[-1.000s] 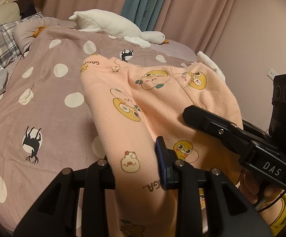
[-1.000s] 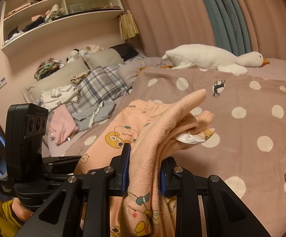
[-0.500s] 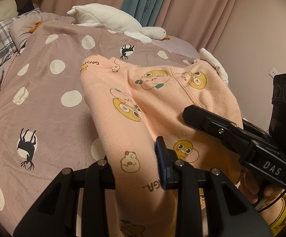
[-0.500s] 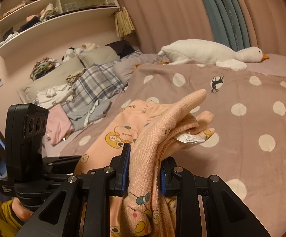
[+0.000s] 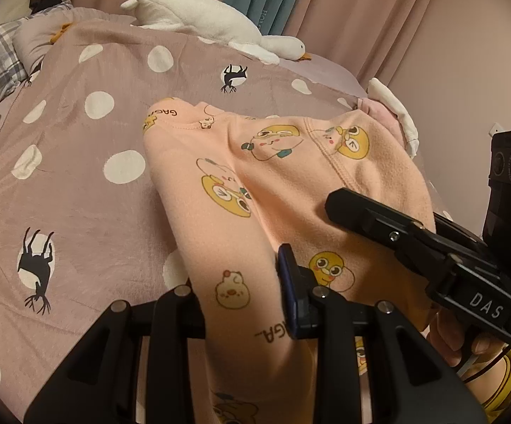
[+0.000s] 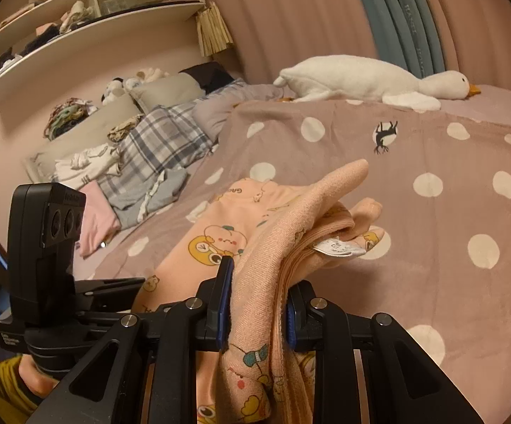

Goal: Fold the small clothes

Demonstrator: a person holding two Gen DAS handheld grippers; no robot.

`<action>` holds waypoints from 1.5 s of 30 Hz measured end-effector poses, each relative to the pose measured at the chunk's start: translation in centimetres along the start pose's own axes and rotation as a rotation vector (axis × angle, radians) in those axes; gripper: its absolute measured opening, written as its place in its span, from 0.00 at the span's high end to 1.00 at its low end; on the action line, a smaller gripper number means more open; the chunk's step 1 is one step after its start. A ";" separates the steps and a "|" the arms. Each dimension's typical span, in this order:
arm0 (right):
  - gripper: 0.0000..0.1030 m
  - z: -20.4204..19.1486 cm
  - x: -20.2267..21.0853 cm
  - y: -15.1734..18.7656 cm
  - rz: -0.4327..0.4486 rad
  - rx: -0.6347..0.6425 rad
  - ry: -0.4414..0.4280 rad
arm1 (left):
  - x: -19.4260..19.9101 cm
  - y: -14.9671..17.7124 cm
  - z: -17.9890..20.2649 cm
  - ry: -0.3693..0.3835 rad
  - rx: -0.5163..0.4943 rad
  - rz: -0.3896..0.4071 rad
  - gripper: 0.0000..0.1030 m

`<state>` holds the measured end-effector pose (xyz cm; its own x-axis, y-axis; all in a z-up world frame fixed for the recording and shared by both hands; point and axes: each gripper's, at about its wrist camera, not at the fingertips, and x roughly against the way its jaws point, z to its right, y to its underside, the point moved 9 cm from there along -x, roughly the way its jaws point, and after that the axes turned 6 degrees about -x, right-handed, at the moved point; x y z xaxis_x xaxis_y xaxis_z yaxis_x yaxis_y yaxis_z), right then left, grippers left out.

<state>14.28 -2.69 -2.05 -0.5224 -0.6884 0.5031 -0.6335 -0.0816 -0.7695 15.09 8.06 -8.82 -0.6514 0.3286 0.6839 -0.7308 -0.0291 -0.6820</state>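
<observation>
**Peach garment carried down toward the bedspread**

Both hands have sunk a little and pushed forward across the bed since the earlier frames, the plush goose sliding lower in each view; the grips look unchanged. Clamped on one edge of the peach cartoon-print garment (image 5: 290, 183), the left gripper (image 5: 241, 300) has its fingers closed on the cloth; the right gripper (image 6: 255, 304) pinches a bunched, doubled edge with a white care label (image 6: 338, 249) showing; the far end already rests on the polka-dot bedspread (image 5: 78, 176), near its middle. Judged from this, the step in hand is laying the piece flat; next comes lowering both held edges evenly and smoothing before a fold. Around it: a white plush goose (image 6: 368, 77) along the far edge, plaid bedding (image 6: 160, 145) and loose clothes toward the head; nothing lies in the landing spot.
</observation>
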 end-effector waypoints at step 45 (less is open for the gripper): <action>0.74 3.5 -5.1 0.8 -0.076 -0.063 0.019 | -6.3 0.2 -2.9 -0.006 0.046 -0.084 0.72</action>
<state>18.40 -1.74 -6.60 -0.4814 -0.6684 0.5670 -0.7063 -0.0872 -0.7025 19.64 8.71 -14.03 -0.5888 0.3257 0.7398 -0.7913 -0.0455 -0.6097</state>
